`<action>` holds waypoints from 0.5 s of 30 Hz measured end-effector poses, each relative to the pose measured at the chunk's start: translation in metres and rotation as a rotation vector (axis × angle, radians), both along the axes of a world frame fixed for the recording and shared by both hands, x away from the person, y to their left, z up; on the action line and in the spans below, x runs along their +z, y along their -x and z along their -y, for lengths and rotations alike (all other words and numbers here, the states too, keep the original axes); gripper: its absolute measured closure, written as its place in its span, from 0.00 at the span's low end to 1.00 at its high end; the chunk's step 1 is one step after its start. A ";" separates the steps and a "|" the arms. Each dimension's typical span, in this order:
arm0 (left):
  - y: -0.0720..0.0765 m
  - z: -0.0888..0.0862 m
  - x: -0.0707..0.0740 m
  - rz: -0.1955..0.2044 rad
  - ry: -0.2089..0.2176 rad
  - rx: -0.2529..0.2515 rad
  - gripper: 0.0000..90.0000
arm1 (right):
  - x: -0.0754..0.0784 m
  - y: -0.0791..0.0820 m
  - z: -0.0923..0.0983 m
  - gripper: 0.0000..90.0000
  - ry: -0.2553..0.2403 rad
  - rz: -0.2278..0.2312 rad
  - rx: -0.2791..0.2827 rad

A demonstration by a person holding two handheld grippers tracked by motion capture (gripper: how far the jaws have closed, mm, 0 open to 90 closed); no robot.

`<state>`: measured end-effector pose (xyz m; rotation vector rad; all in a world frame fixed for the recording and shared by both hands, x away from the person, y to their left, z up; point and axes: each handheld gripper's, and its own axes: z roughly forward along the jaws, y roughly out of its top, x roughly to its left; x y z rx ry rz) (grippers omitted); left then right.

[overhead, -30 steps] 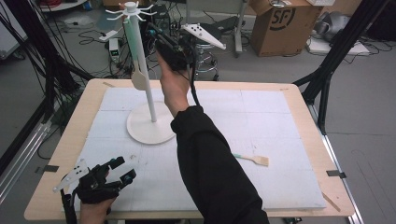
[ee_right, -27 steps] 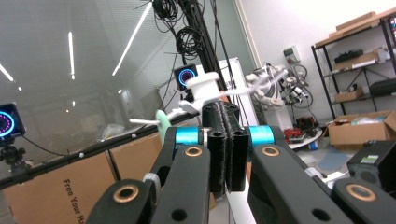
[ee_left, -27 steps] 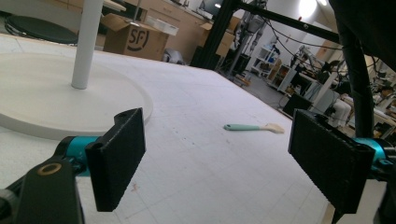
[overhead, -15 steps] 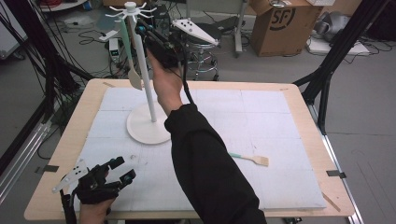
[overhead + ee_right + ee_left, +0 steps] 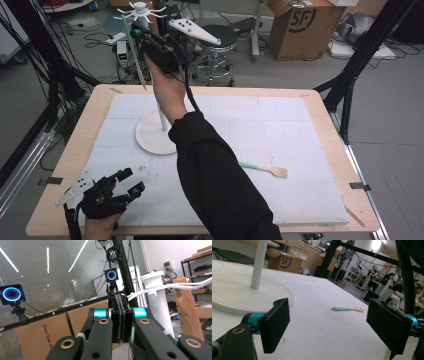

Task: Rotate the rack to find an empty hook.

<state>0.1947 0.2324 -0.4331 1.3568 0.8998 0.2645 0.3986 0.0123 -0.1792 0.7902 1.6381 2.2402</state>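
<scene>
The right gripper [image 5: 150,42] has its fingers pressed shut, empty, beside the wooden spatula [image 5: 186,307] hanging on the rack [image 5: 159,112]. The left gripper [image 5: 127,182] fingers gape open above the surface [image 5: 300,130].

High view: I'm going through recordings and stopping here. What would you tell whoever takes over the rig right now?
Left gripper: open, empty, low over the table at its near left corner.
Right gripper: shut, nothing visible between the jaws, raised beside the top of the stand.
Done: one spatula hangs by the stand's hooks; whether it is fully hooked I cannot tell.
Left: the second spatula lies flat on the table, right of the arm; it probably goes on the stand next.
</scene>
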 end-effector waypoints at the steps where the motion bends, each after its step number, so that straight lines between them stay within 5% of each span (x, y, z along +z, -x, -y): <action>1: 0.000 0.000 0.000 0.000 0.005 0.002 0.22 | 0.000 0.001 0.000 1.00 0.001 -0.004 -0.004; 10: 0.002 0.004 0.001 0.006 -0.015 -0.002 0.22 | -0.010 0.012 0.020 0.94 0.023 -0.013 -0.035; 15: 0.003 0.005 0.002 0.009 -0.027 -0.003 0.22 | -0.018 0.017 0.037 0.70 0.048 -0.014 -0.036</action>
